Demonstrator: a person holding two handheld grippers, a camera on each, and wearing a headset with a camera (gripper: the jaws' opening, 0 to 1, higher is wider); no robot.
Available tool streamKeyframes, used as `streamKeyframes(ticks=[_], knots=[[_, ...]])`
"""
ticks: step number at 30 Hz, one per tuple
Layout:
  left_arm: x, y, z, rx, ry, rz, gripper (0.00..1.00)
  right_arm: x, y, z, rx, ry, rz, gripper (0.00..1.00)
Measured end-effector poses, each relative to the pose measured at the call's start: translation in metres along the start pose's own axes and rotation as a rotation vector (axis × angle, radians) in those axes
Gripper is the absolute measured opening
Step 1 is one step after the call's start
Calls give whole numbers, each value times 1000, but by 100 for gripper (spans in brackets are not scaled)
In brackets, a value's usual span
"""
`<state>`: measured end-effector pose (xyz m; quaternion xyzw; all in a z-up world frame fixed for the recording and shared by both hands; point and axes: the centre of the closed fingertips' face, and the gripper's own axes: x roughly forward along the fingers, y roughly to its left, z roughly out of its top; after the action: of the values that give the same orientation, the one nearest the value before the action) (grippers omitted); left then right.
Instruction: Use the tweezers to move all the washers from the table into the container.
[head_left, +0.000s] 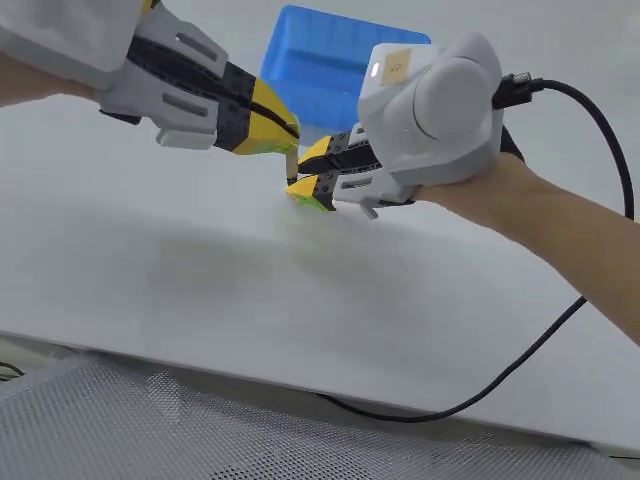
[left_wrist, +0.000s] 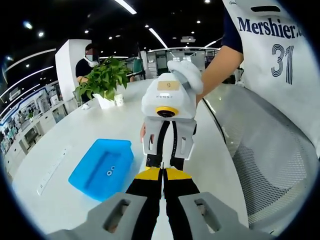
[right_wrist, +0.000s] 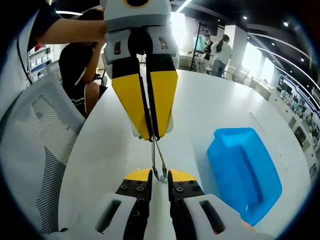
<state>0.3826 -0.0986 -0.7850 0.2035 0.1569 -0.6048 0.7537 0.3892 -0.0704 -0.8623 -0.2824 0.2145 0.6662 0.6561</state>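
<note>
In the head view my left gripper (head_left: 289, 136) comes in from the upper left, shut on the back end of thin metal tweezers (head_left: 292, 168) that point down at the white table (head_left: 300, 300). My right gripper (head_left: 302, 172) faces it from the right. In the right gripper view my right gripper (right_wrist: 160, 176) has its jaws close about the legs of the tweezers (right_wrist: 155, 155), which hang from the yellow tips of my left gripper (right_wrist: 151, 134). The blue container (left_wrist: 102, 167) lies on the table to one side, with two washers (left_wrist: 110, 171) on its floor.
A black cable (head_left: 520, 350) runs from the right gripper across the table and over its near edge. A mesh chair back (head_left: 200, 430) stands below that edge. A potted plant (left_wrist: 105, 80) sits far down the table. People stand in the background.
</note>
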Motion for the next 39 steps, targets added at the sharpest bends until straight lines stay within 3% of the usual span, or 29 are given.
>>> streamKeyframes(ticks=[11, 19, 25, 39], knots=[[0, 1, 0, -2, -1, -1, 4, 1, 0, -1, -57, 5, 9, 10], [-3, 5, 5, -2, -16, 7, 4, -2, -4, 4, -47, -8, -6, 10], [-9, 11, 17, 12, -36, 16, 4, -13, -12, 13, -64, -23, -36, 10], [-18, 34, 55, 118, -72, 49, 4, -47, -42, 39, -101, -53, -146, 10]])
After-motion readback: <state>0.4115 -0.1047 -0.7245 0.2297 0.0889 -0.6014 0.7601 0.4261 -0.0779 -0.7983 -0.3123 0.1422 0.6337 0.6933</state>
